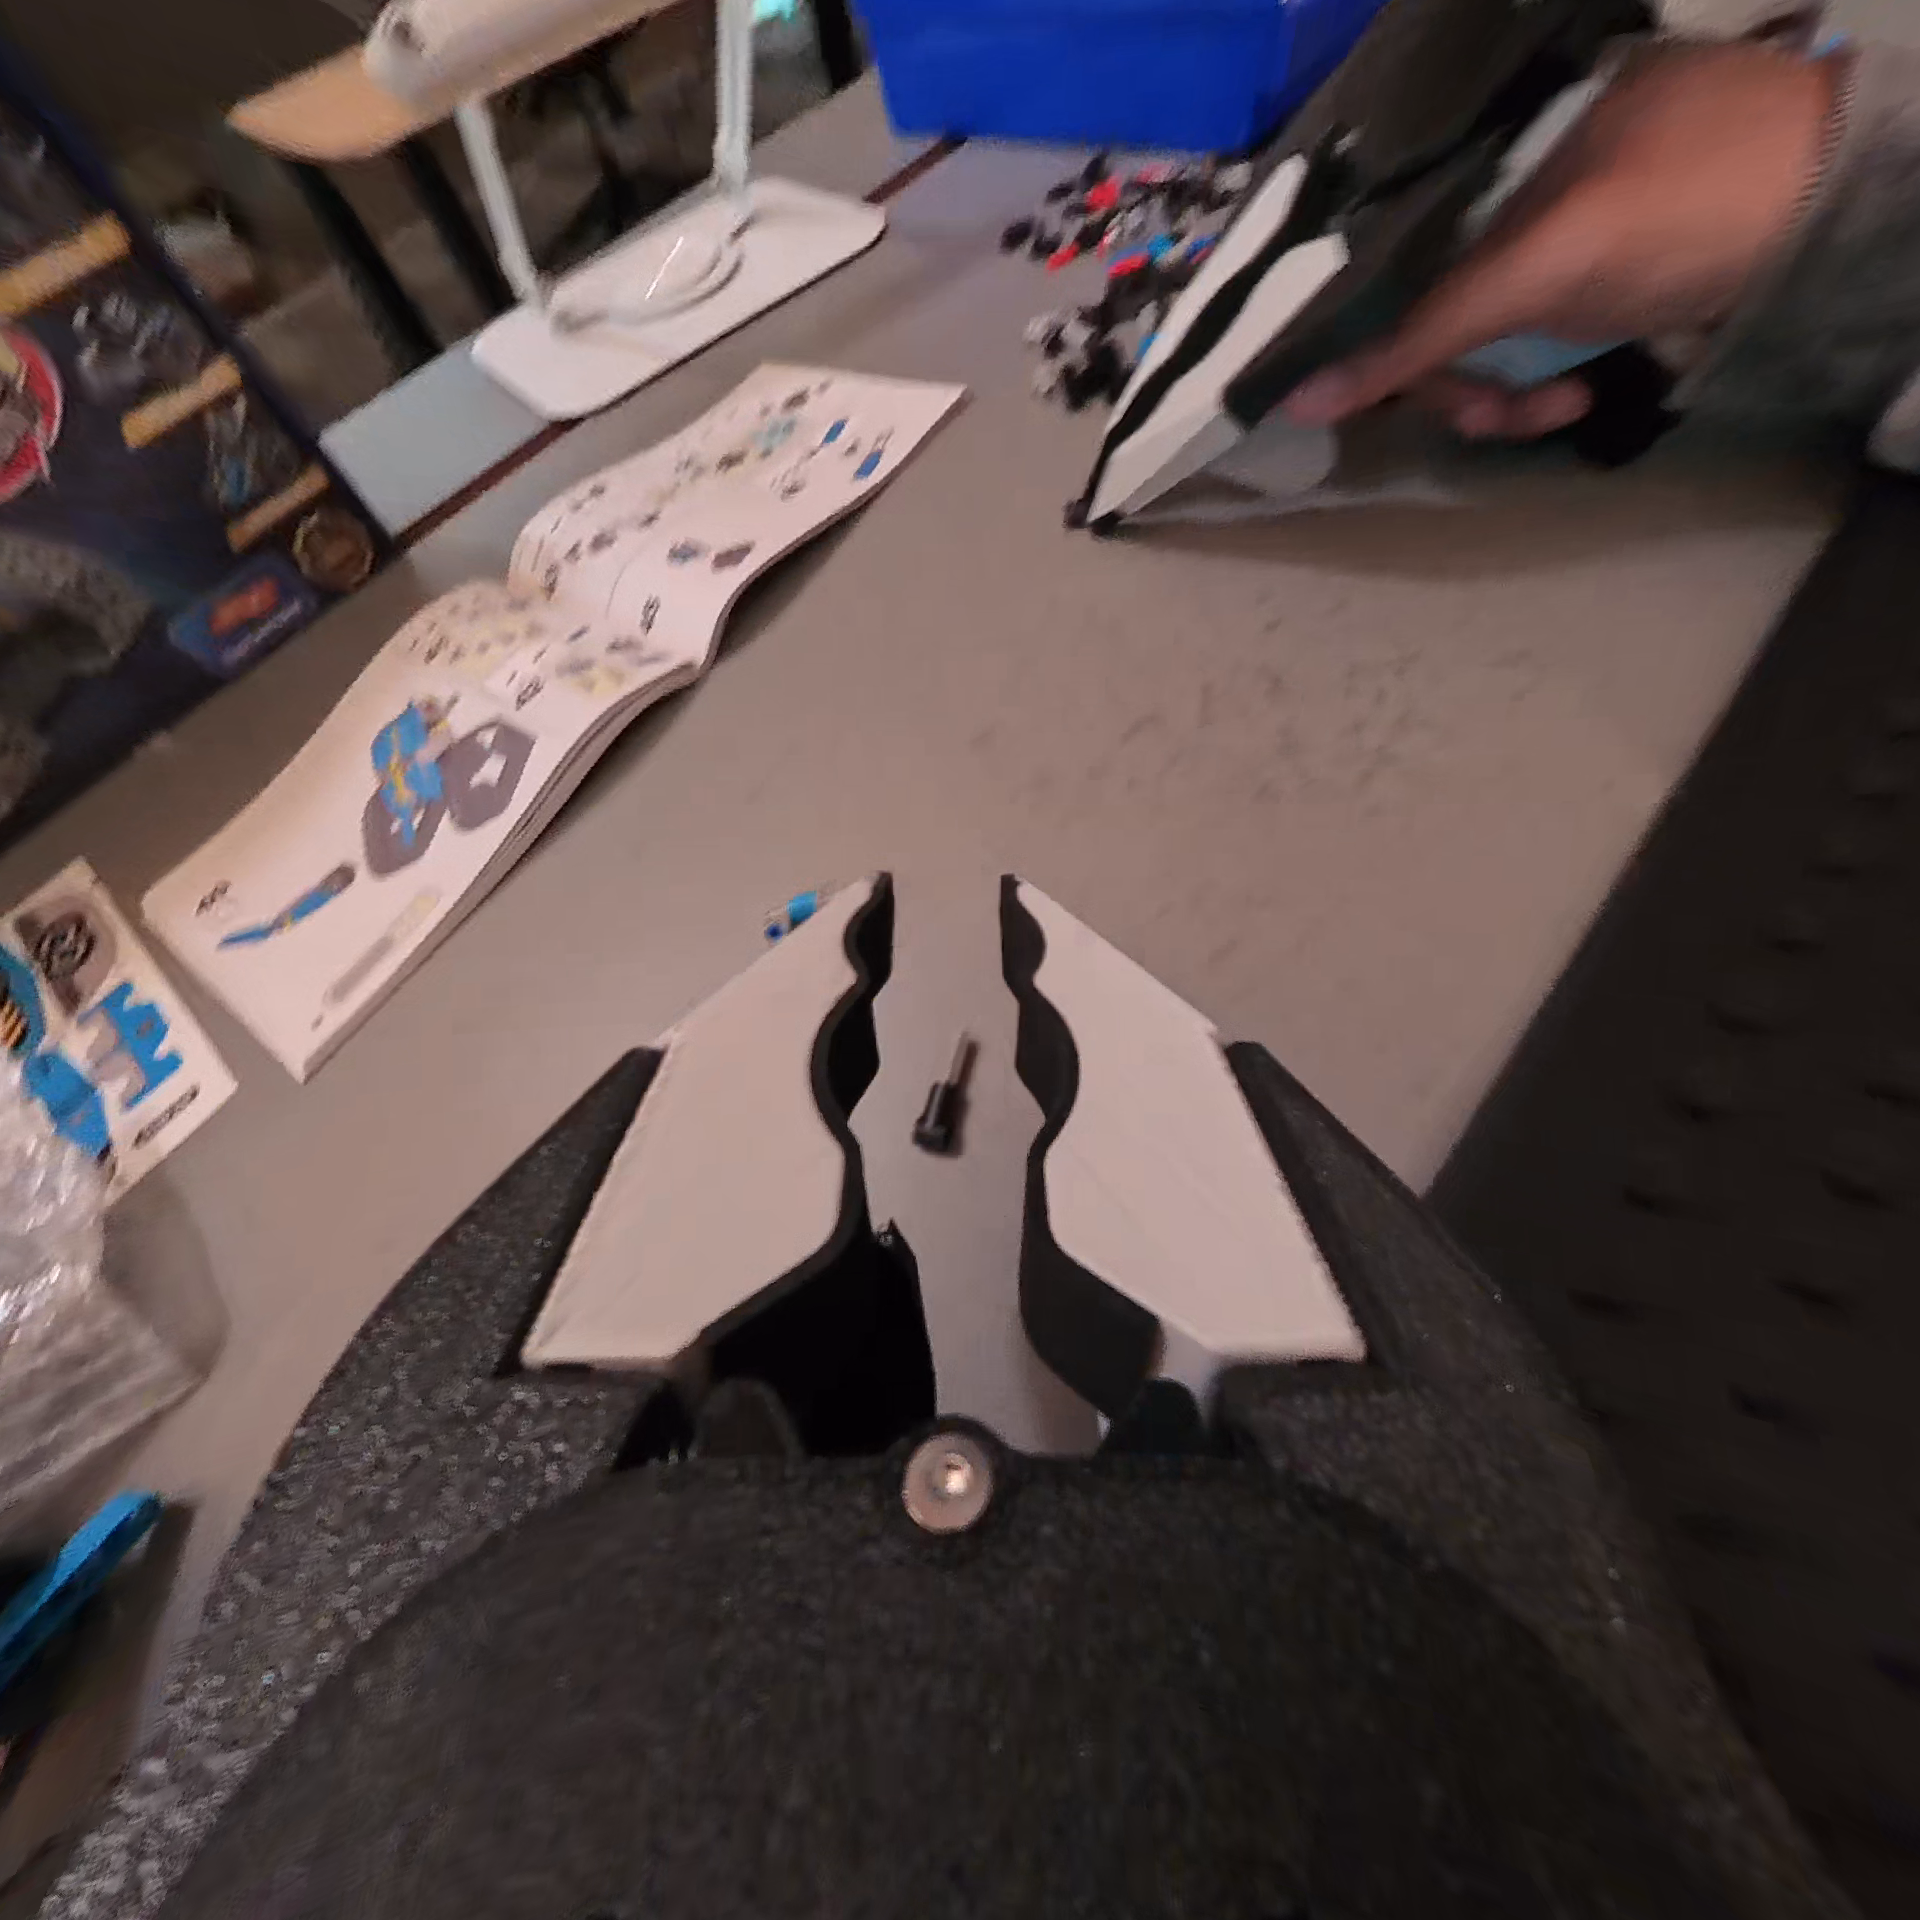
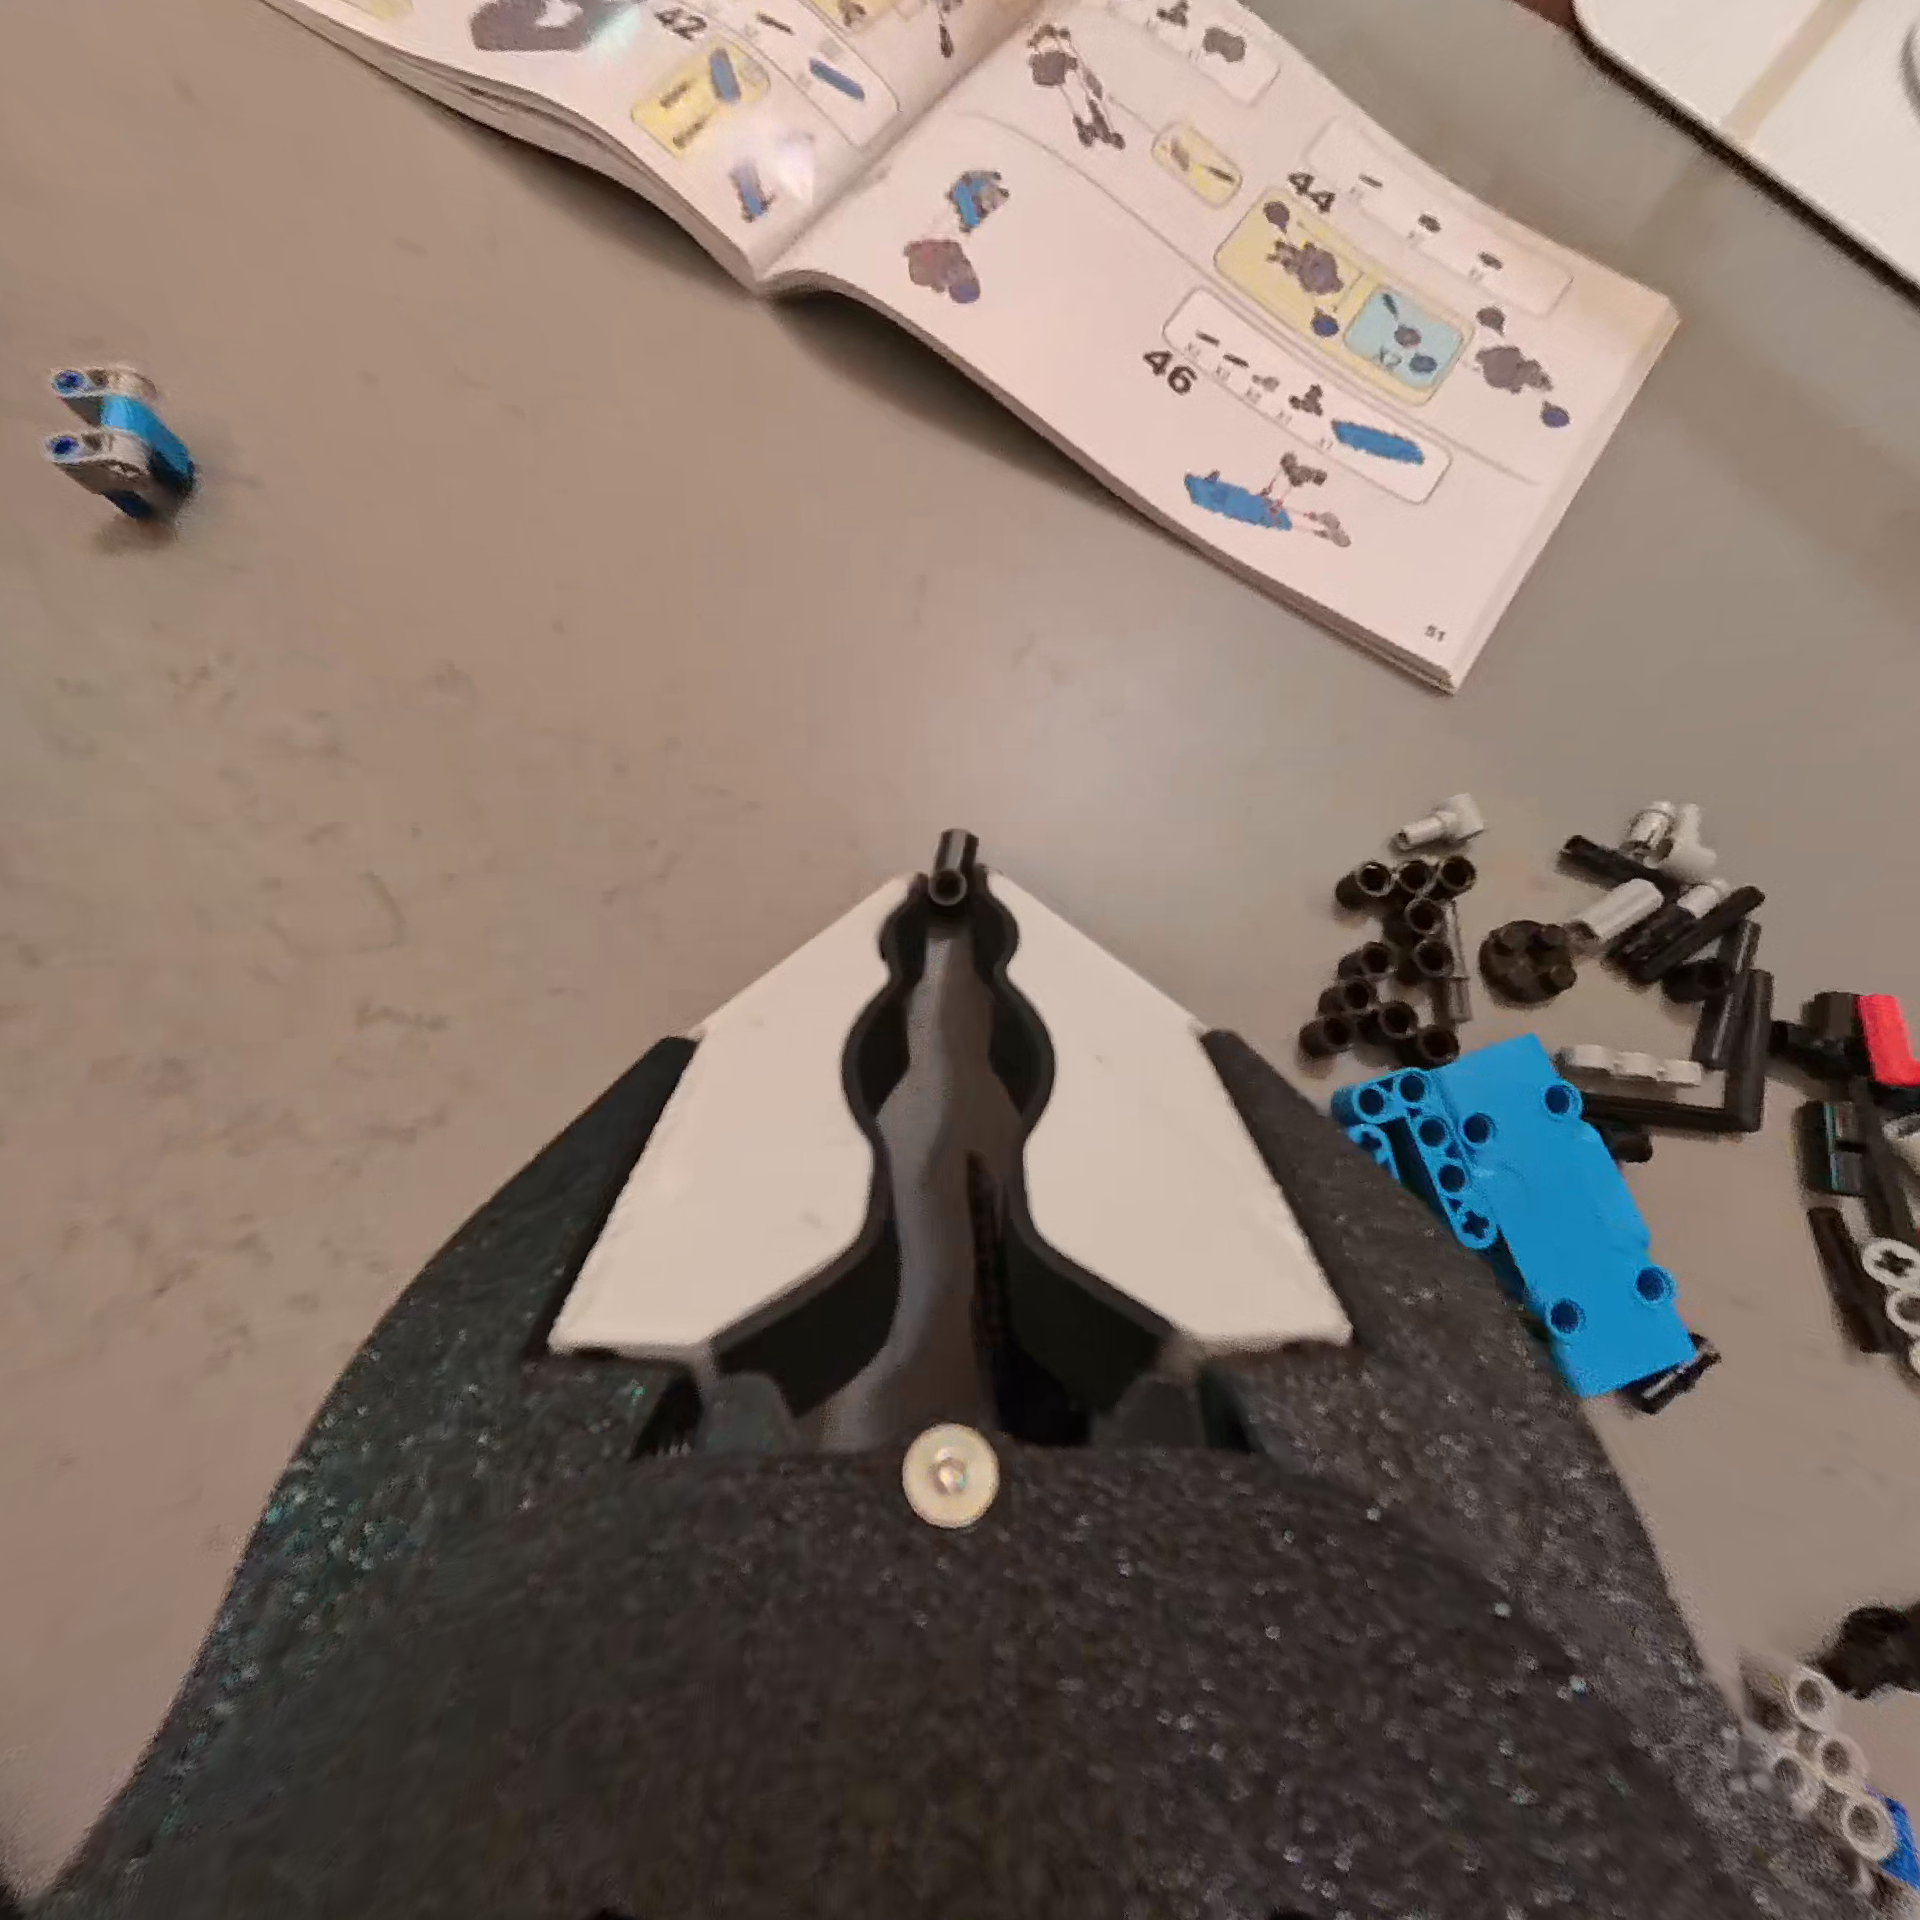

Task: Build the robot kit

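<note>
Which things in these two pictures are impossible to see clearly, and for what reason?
- Left wrist view: the blue piece is mostly hidden behind the left gripper's finger.
- Left wrist view: the pile of small parts is blurred, and the right gripper covers part of it.
- Right wrist view: the black peg in the gripper is seen end-on, its length hidden.
- Right wrist view: the booklet is cut off by the top edge.

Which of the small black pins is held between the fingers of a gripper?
The black pin pinched at the tips of the right gripper. The other black pin lies loose on the table, between the open fingers of the left gripper.
</note>
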`<act>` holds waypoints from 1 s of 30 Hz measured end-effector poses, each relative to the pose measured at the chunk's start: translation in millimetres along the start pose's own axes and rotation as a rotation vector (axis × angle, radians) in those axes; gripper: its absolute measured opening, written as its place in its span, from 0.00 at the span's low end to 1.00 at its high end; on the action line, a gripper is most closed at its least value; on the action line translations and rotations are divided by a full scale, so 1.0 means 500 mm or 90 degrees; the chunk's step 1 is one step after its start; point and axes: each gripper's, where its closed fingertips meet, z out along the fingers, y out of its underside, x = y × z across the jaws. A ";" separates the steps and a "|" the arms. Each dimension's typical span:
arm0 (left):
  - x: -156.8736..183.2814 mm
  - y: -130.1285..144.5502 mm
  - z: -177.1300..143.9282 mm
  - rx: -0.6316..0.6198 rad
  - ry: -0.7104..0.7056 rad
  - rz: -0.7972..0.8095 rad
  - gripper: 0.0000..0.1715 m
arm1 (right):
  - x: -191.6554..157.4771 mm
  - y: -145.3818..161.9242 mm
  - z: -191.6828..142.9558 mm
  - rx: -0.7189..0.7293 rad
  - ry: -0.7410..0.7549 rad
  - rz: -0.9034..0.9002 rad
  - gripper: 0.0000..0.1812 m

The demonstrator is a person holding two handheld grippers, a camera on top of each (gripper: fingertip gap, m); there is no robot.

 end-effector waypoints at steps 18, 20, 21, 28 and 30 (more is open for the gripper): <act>0.061 -0.160 -0.062 0.319 0.367 -0.402 0.14 | -0.368 -0.184 -0.194 0.493 -0.058 -0.479 0.04; 0.072 -0.160 -0.053 0.311 0.361 -0.388 0.15 | -0.373 -0.178 -0.187 0.484 -0.062 -0.485 0.04; 0.073 -0.164 -0.054 0.316 0.360 -0.388 0.14 | -0.374 -0.177 -0.185 0.483 -0.058 -0.487 0.04; 0.076 -0.158 -0.044 0.298 0.292 -0.329 0.20 | -0.364 -0.175 -0.166 0.444 -0.040 -0.463 0.04; 0.083 -0.167 -0.061 0.323 0.269 -0.267 0.16 | -0.369 -0.179 -0.173 0.450 -0.049 -0.434 0.04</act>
